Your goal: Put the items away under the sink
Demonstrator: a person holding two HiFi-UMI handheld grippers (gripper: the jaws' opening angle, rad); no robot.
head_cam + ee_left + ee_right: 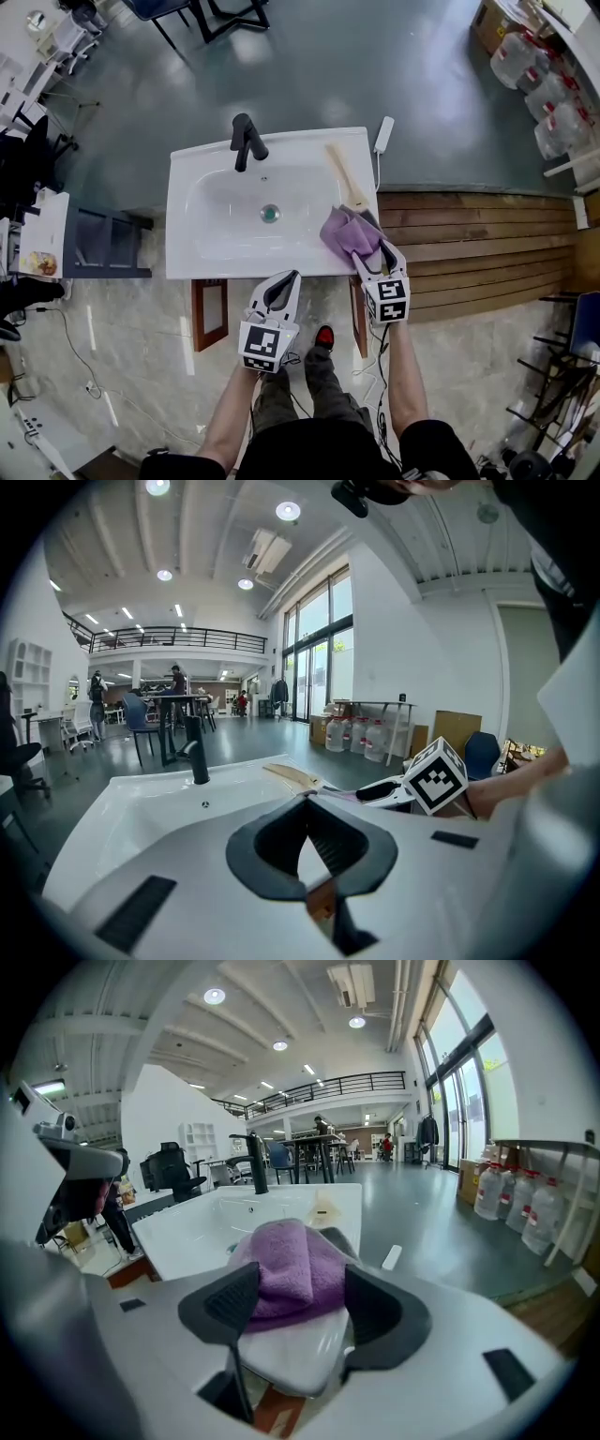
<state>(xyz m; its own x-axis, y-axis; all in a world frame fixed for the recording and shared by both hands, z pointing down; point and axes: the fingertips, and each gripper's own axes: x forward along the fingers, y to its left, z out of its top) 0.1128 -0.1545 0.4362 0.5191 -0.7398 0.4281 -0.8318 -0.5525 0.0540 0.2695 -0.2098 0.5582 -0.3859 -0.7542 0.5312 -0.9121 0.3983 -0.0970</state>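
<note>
My right tongs [300, 1283] have matt dark pads [230, 1302]; the cloth [281, 1265] looks fuzzy, the sink [187, 1232] glossy smooth white.

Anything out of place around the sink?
Purple cloth sits bunched on the sink's front right corner, between the right gripper's open fingers, not gripped. Wooden tool lies loose on the right rim.

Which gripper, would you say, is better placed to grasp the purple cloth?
Right: the right gripper is open, jaws flanking the purple cloth on the sink corner; the left gripper is shut, away from it.
</note>
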